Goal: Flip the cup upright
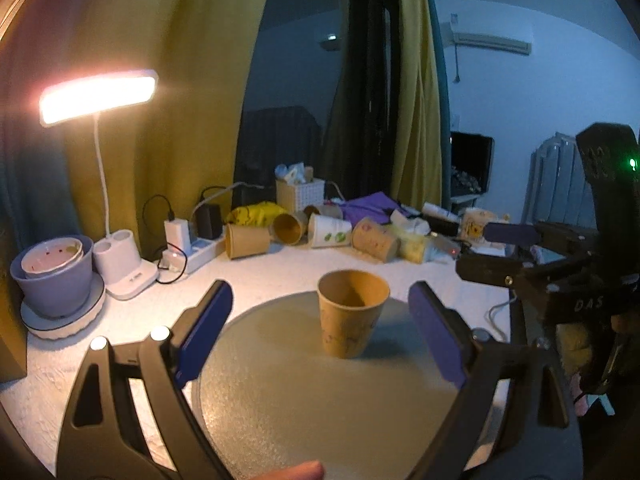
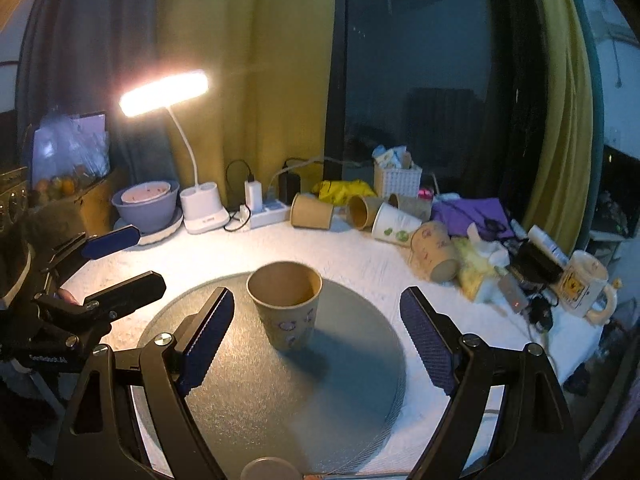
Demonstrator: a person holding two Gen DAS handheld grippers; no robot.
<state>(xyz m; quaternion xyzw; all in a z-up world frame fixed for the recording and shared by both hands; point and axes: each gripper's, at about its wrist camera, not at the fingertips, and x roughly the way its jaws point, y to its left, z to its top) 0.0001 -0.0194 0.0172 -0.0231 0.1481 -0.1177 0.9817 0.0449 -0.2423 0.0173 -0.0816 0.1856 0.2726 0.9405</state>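
A brown paper cup (image 1: pixel 352 318) stands upright, mouth up, on a round grey mat (image 1: pixel 288 392). It also shows in the right wrist view (image 2: pixel 286 306) on the same mat (image 2: pixel 280 396). My left gripper (image 1: pixel 320 332) is open, its blue pads on either side of the cup and a little short of it, not touching. My right gripper (image 2: pixel 316 332) is open and empty, just behind the cup. Each gripper shows in the other's view, the right one (image 1: pixel 502 252) at the right, the left one (image 2: pixel 120 260) at the left, both with jaws apart.
Several paper cups (image 2: pixel 360 212) lie on their sides at the back of the white table. A lit desk lamp (image 2: pixel 200 208), a purple bowl (image 2: pixel 146 204), a power strip (image 2: pixel 266 214), a white basket (image 2: pixel 398 180), a mug (image 2: pixel 586 286) and clutter line the back and right.
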